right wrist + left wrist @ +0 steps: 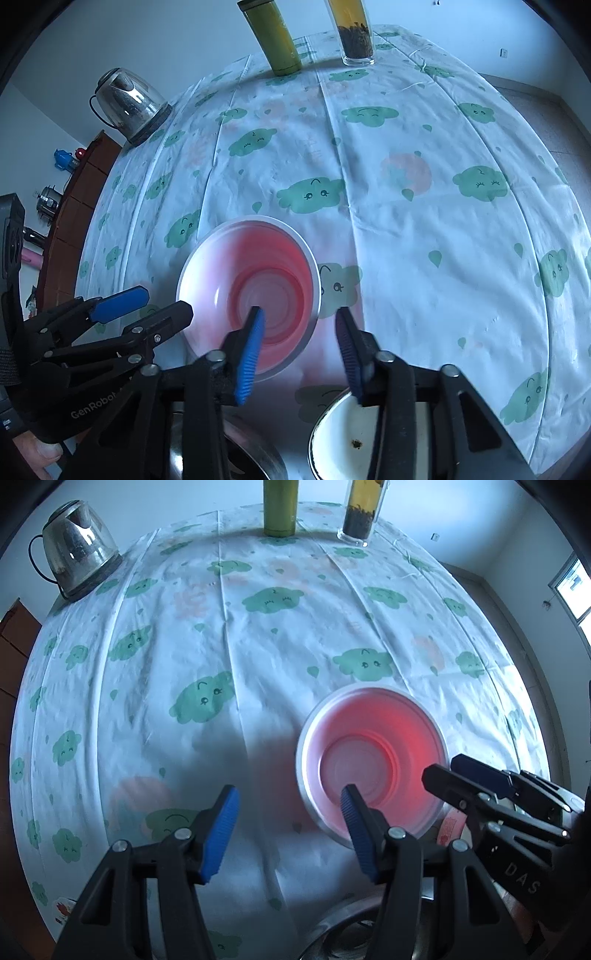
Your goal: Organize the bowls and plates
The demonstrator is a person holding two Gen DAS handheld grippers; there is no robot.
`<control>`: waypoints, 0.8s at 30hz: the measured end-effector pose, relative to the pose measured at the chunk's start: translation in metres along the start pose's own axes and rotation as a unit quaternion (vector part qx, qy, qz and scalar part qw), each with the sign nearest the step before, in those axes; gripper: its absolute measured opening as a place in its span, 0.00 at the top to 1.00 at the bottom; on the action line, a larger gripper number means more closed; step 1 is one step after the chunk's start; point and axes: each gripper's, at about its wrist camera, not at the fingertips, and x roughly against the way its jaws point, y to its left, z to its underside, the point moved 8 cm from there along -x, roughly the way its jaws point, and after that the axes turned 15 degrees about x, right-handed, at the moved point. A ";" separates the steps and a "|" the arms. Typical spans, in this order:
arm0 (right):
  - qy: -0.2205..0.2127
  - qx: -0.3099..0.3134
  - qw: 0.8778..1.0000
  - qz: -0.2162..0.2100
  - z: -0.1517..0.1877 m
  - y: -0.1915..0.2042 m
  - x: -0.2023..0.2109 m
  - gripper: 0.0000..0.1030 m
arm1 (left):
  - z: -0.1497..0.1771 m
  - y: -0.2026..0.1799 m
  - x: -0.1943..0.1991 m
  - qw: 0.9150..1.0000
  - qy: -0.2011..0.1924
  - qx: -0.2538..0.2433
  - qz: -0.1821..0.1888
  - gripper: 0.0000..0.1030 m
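A pink plastic bowl (pixel 373 760) with a white rim stands upright on the cloud-print tablecloth; it also shows in the right wrist view (pixel 255 291). My left gripper (pixel 291 830) is open, its right finger over the bowl's near side, its left finger over bare cloth. My right gripper (pixel 301 350) is open and straddles the bowl's near right rim. The right gripper shows in the left wrist view (pixel 469 779) at the bowl's right edge. The left gripper shows in the right wrist view (pixel 147 306) at the bowl's left. A white plate (pixel 343 439) lies below my right gripper.
A metal bowl (pixel 354 930) lies at the table's near edge, also in the right wrist view (pixel 255 458). A glass kettle (pixel 77 542) stands far left. A green bottle (pixel 280 506) and a glass tea tumbler (pixel 364 509) stand at the far edge. A wooden cabinet (pixel 74 206) is left.
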 end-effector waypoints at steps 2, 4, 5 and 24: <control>0.001 0.002 1.000 0.000 -0.001 0.000 -0.001 0.66 | 0.000 0.000 -0.003 1.000 0.004 -0.002 -0.001 0.46; 0.003 0.003 1.000 -0.001 -0.002 0.000 -0.003 0.68 | 0.001 0.000 -0.006 1.000 0.008 -0.003 -0.001 0.49; 0.004 0.004 1.000 -0.002 -0.002 0.001 -0.004 0.72 | 0.001 -0.002 -0.008 1.000 0.011 -0.005 0.001 0.59; 0.008 0.032 0.999 -0.001 -0.002 0.010 -0.002 0.87 | 0.002 -0.005 0.000 1.000 0.003 -0.017 0.002 0.87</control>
